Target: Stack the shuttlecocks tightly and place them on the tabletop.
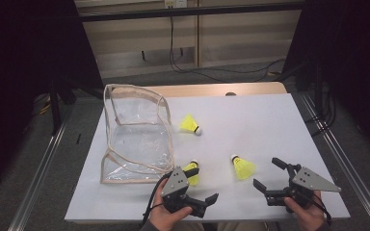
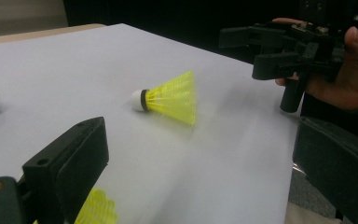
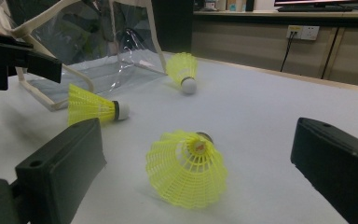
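Three yellow shuttlecocks lie on the white table top. One shuttlecock rests beside a clear bag with beige trim. A second shuttlecock lies against the tip of my left gripper, which is open with nothing between its jaws. The third shuttlecock lies between the two grippers, just left of my open right gripper. In the right gripper view that shuttlecock sits skirt-first ahead of the wide jaws. In the left gripper view it lies on its side.
The bag's open mouth faces the shuttlecocks and stands at the table's left. The front table edge runs just under both hands. Metal rails flank the table. Cables trail on the floor behind.
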